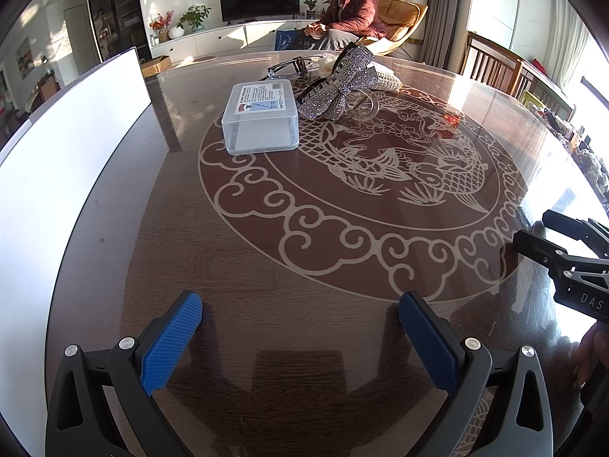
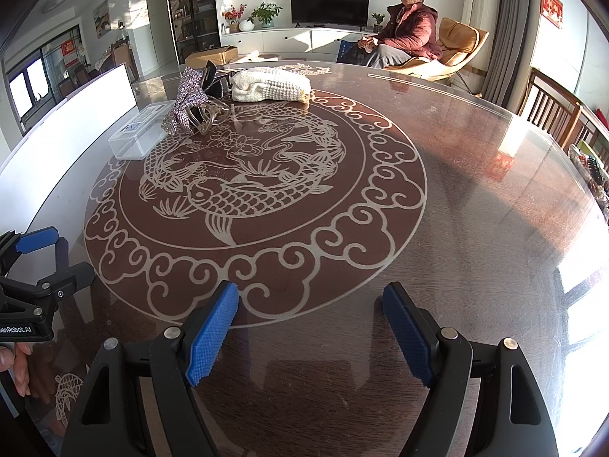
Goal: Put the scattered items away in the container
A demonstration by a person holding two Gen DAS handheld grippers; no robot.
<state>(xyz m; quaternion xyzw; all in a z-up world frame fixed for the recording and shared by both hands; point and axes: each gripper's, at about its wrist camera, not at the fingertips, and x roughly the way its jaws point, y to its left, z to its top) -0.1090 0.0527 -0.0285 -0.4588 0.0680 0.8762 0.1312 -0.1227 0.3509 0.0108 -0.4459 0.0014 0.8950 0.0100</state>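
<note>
A clear lidded plastic box [image 1: 262, 119] [image 2: 139, 129] with a label on top rests on the far left of the round table. Right beside it lies a sparkly rhinestone bow hair clip [image 1: 342, 83] [image 2: 188, 93] against a clear claw clip [image 1: 361, 104] [image 2: 213, 116]. Behind them lie dark glasses [image 1: 287, 68] and a folded white knitted cloth [image 2: 271, 83]. My left gripper [image 1: 300, 312] hangs open over bare tabletop near the front edge, nothing between its blue pads. My right gripper [image 2: 310, 304] is likewise open and empty, well short of the items.
A white panel [image 1: 76, 122] [image 2: 76, 103] stands along the table's left edge. The dark glass-topped table [image 2: 475, 209] carries a fish pattern. A person sits in an armchair [image 2: 460, 49] beyond the far rim. Wooden chairs [image 1: 495, 64] stand at the right.
</note>
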